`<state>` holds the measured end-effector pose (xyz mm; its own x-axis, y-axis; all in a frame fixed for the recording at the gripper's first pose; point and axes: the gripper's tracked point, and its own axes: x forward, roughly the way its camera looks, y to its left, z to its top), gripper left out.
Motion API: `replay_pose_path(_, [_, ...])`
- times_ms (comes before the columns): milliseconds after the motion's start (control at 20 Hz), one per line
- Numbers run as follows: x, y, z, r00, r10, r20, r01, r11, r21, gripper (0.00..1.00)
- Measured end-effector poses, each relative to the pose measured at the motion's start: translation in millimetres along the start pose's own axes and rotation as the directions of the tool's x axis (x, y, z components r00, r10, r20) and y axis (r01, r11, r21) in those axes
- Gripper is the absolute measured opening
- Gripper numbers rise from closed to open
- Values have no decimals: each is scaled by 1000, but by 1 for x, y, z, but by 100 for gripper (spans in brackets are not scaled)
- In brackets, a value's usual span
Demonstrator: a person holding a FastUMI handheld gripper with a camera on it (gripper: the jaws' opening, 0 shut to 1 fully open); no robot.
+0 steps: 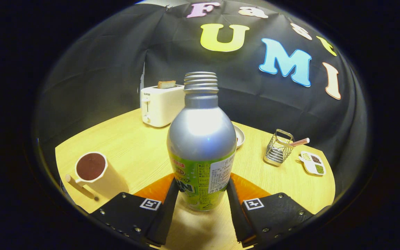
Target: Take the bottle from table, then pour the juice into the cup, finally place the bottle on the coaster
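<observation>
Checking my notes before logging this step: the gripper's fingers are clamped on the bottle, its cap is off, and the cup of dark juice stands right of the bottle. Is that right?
One thing is off: the cup stands left of the bottle, not right, as the gripper view shows. The rest holds: the gripper has both fingers pressed on the bottle's sides, and the threaded neck is uncapped.

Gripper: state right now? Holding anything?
Gripper: shut on the bottle, both fingers pressing its labelled lower body; bottle upright, uncapped, orange coaster just behind it.
</observation>
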<state>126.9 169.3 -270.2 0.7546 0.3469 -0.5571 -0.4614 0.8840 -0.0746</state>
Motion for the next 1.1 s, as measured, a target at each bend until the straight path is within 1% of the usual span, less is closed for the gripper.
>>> replay_pose_path(250, [26, 4, 3, 1000, -3, 28, 3, 1000, 7, 72])
replay_pose_path(600, [56, 1, -4, 1000, -16, 10, 15, 999, 48, 73])
replay_pose_path(800, [61, 1, -5, 1000, -17, 16, 16, 998, 61, 74])
replay_pose_path(1000, [63, 3, -11, 1000, -22, 2, 22, 995, 102, 76])
replay_pose_path(1100, [62, 4, -11, 1000, -23, 5, 22, 995, 99, 77])
